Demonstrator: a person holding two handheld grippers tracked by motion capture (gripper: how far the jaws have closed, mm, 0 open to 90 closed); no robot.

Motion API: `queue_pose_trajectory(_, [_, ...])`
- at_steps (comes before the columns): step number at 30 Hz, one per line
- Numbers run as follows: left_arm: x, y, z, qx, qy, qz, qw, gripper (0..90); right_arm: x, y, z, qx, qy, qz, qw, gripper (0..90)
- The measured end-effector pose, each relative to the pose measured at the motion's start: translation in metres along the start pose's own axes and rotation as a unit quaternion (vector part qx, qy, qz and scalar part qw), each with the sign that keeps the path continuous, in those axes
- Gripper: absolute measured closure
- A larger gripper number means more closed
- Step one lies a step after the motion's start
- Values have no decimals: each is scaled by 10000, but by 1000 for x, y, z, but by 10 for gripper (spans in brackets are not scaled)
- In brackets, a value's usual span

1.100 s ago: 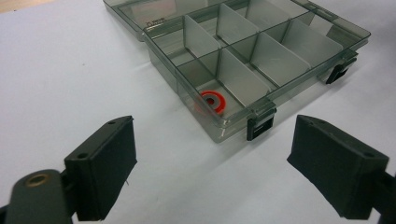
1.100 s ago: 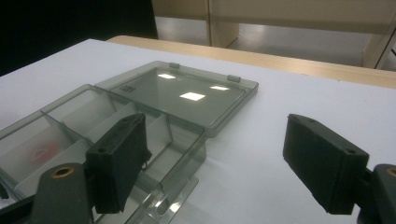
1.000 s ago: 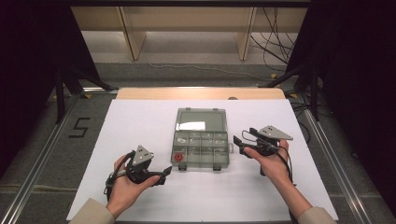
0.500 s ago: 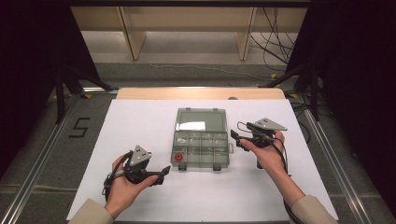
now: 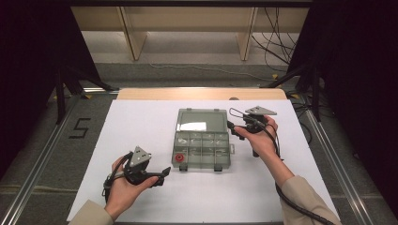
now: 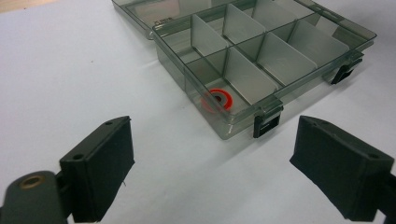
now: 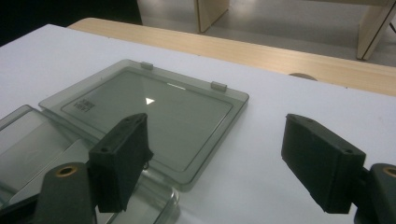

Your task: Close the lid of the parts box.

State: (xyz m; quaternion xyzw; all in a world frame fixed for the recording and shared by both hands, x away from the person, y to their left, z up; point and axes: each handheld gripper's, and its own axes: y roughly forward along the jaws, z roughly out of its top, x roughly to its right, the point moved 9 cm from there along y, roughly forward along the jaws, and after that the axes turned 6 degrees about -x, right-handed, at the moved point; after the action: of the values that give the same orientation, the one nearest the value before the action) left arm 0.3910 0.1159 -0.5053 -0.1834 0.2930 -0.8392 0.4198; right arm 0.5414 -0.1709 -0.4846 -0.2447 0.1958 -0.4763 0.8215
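Both grippers gape empty: left gripper near the organizer box's near-left corner, right gripper by its flat-lying lid; white table lies open around.

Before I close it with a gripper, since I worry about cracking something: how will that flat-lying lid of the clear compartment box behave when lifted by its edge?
The lid looks like thin, stiff plastic, so it should swing as one piece on its hinge. The box holds just a small red ring, so it is probably light and may slide on the smooth white table.
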Motion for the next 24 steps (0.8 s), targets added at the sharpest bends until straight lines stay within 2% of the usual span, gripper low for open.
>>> queue_pose_trajectory(1, [-1, 0, -1, -32, 64, -1, 10000, 120, 0, 2, 2, -29, -1, -20, 10000, 242])
queue_pose_trajectory(7, [0, 0, -1, -42, 59, -26, 10000, 120, 1, 20, 16, -249, -31, -90, 9996, 255])
queue_pose_trajectory(12, [0, 0, -2, -92, 25, -67, 9999, 122, 5, 38, 16, -610, -88, -175, 9979, 272])
queue_pose_trajectory(13, [-1, 0, -2, -86, 52, -13, 9999, 122, 4, 42, 16, -685, 25, -187, 9975, 278])
queue_pose_trajectory(14, [-1, 0, -2, -88, 53, -14, 9999, 122, 5, 46, 14, -784, -2, -229, 9967, 287])
queue_pose_trajectory(15, [-1, 0, -2, -85, 50, -16, 9999, 122, 4, 48, 12, -934, 162, -269, 9951, 291])
queue_pose_trajectory(16, [-1, 0, -2, -86, 51, -17, 9999, 123, 4, 49, 10, -1085, 225, -319, 9933, 300])
queue_pose_trajectory(20, [0, 0, -2, -62, 58, -36, 10000, 124, 7, 59, 7, -1256, 290, -429, 9907, 339])
queue_pose_trajectory(22, [0, 0, -2, -65, 52, -39, 10000, 125, 11, 63, 5, -1332, 210, -492, 9897, 381])
queue_pose_trajectory(24, [1, 1, -2, -42, -7, -60, 10000, 126, 12, 66, 2, -1423, 247, -544, 9880, 418])
